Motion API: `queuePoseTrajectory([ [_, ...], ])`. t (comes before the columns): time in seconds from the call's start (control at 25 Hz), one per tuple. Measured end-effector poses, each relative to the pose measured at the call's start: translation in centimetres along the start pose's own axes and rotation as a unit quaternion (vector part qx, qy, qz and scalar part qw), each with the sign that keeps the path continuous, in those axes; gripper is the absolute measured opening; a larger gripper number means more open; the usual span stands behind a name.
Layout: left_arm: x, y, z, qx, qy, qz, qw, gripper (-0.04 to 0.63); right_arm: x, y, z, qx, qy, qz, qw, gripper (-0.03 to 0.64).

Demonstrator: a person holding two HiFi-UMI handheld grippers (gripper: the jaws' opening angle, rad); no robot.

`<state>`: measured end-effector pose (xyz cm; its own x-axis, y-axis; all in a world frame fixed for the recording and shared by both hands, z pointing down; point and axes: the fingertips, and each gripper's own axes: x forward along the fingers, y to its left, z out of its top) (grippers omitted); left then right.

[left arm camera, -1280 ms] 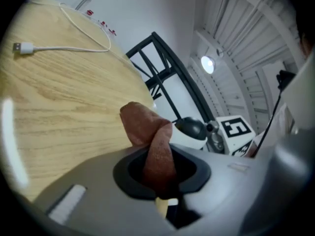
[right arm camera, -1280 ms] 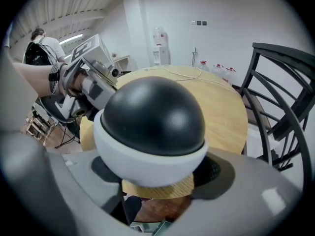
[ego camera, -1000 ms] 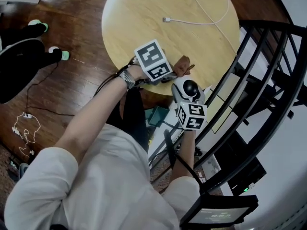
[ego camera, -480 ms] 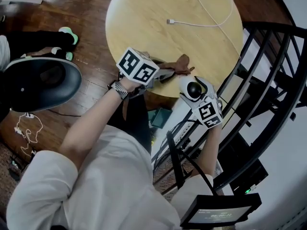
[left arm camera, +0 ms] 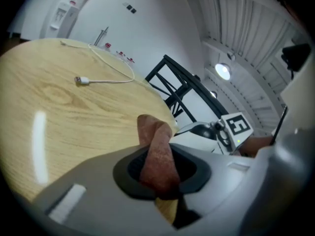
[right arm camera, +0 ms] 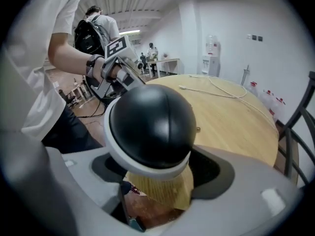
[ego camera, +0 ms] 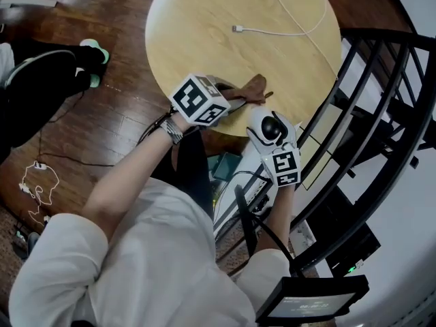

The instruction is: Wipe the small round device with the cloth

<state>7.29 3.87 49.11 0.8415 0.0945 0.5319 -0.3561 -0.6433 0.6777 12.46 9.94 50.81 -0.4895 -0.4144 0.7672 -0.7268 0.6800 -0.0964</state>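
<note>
Nearest: R gripper [right arm camera: 157,178] clamped on the white base of the small round device [right arm camera: 150,124], black dome facing up and out, off the near rim of the round wooden table [ego camera: 204,33], prob. to keep the dome exposed and steady for wiping. Just beyond: L gripper [left arm camera: 160,176] pinched shut on a reddish-brown cloth [left arm camera: 156,149], folded strip poking out past the jaws, free end lying on the table edge. Aimed toward the device, presumably to bring cloth to dome. Cloth and device close beside each other, no contact visible, so wiping judged not yet begun. Farther out: white USB cable [ego camera: 286,29] loose on the tabletop, well apart, not involved. Vs 0.5 s ago: R marker cube swung back nearer the body, device barely moved; L gripper shifted slightly right; cloth end on about the same spot; large dark rounded object at left no longer in view
</note>
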Motion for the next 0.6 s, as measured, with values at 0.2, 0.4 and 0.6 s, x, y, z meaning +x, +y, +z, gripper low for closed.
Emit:
queuePoseTrajectory([
  [0.2, 1.5, -0.8, -0.1, 0.06, 0.029, -0.002, 0.9977, 0.064, 0.0, 0.0, -0.3, 0.07, -0.035, -0.067, 0.995, 0.36],
  [0.4, 2.9, -2.5, -1.6, 0.172, 0.108, -0.005, 0.9791, 0.064, 0.0, 0.0, -0.4, 0.156, -0.077, -0.147, 0.974, 0.36],
  [0.6, 4.4, -2.6, -2.7, 0.228, 0.135, -0.005, 0.9642, 0.064, 0.0, -0.1, -0.3, 0.194, -0.089, -0.177, 0.961, 0.36],
])
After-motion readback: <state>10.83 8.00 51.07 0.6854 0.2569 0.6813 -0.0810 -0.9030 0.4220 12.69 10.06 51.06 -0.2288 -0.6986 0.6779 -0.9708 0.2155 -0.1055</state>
